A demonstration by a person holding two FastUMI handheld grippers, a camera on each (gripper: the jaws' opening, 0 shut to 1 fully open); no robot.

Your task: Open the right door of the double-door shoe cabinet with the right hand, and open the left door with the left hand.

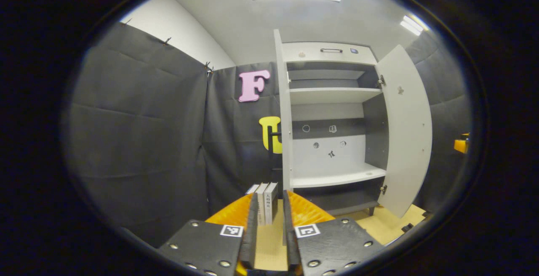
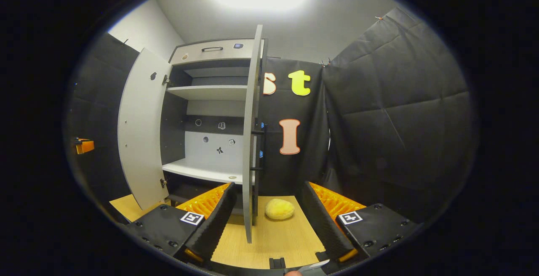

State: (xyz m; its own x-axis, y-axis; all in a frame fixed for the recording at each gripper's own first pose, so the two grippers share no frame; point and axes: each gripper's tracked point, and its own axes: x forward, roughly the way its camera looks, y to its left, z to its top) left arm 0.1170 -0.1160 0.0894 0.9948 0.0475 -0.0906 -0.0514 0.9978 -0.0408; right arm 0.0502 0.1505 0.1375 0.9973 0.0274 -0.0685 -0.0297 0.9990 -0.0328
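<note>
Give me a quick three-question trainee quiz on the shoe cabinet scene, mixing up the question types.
1. True or false: both cabinet doors stand open.
2. What stands on the floor beyond the left gripper? A) books B) shoes C) a bottle
3. Which gripper's jaws are set wider apart?

Key:
1. True: the left door and right door are swung out.
2. A, the books.
3. The right gripper; a yellow lump lies on the floor beyond it.

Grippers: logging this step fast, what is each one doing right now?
Left gripper: open narrowly, holding nothing, before the grey cabinet door's edge.
Right gripper: open wide, holding nothing.
</note>
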